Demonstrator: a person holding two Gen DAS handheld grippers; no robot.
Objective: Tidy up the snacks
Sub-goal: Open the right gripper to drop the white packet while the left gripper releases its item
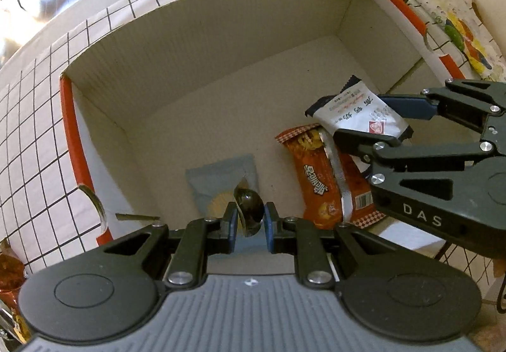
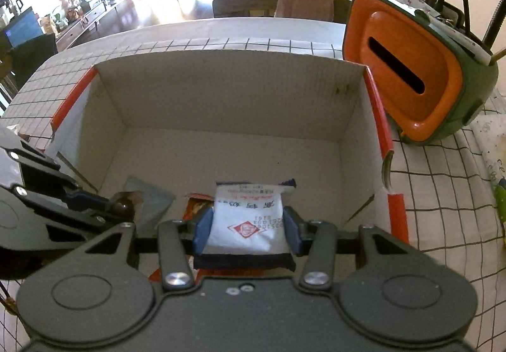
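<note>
Checked table (image 2: 427,193) carrying cardboard box (image 1: 196,45), landmark throughout. Inside box, left: left hand-held gripper (image 1: 249,220) clenched on small dark sweet (image 1: 250,208), above grey packet (image 1: 218,178). Centre of box floor: orange packet (image 1: 316,181). Right: right hand-held gripper (image 2: 246,228) grasping white sachet (image 2: 243,219). Release low, onto bare box floor, without stacking.

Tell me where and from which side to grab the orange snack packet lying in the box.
Grip the orange packet across its narrow width near the crimped far end, coming from above. It lies flat on the cardboard box floor, and its near half sits under the white packet and right gripper, so that end looks freest.
</note>
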